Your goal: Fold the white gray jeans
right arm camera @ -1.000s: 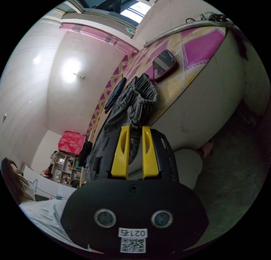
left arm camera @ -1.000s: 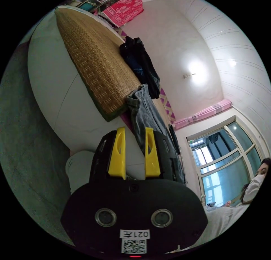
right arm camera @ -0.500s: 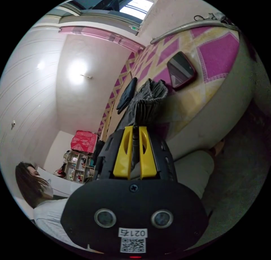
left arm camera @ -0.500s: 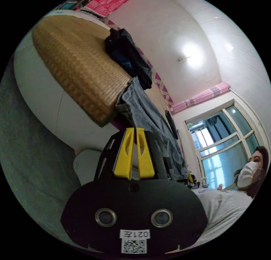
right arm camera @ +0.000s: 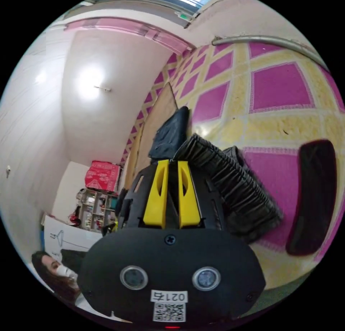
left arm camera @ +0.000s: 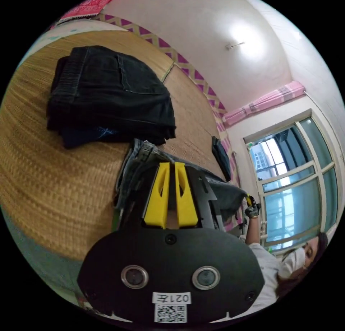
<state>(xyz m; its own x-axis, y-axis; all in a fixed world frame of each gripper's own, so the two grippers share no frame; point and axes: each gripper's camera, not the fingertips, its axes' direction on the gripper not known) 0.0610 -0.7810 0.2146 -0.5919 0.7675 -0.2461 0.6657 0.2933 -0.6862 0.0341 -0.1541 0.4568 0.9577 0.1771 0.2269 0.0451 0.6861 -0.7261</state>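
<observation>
A: Starting at our left gripper (left arm camera: 171,164): we are seeing its yellow jaws drawn nearly together, a thin slit between them, with the jeans (left arm camera: 138,162) lying under the tips. Whether cloth is pinched in the slit, we cannot tell.

B: We are getting much the same from our right gripper (right arm camera: 171,162). The jaws are standing close, a dark strip of cloth is running down between them, and the ribbed waistband (right arm camera: 230,182) is fanning out just beside the tips. We are taking it as clamped on the jeans.

A: Moving outward in the left gripper view, the jeans are lying on the woven mat (left arm camera: 46,187), stretching away toward a gloved hand (left arm camera: 252,210) near the window (left arm camera: 298,187).

B: And just beyond the jeans we are seeing dark folded clothes (left arm camera: 107,97) stacked on the mat, touching or nearly touching the grey denim.

A: In the right gripper view the waistband is resting on a pink and yellow checked cover (right arm camera: 273,94). A dark red-edged object (right arm camera: 312,198) is lying near it, apart from the cloth.

B: Another dark folded piece (right arm camera: 170,137) is sitting just past the waistband.

A: Farther off, we are noticing a ceiling light (right arm camera: 90,87), a red box (right arm camera: 102,175) above shelves (right arm camera: 95,210), and a masked person (right arm camera: 57,273) at the edge.
</observation>
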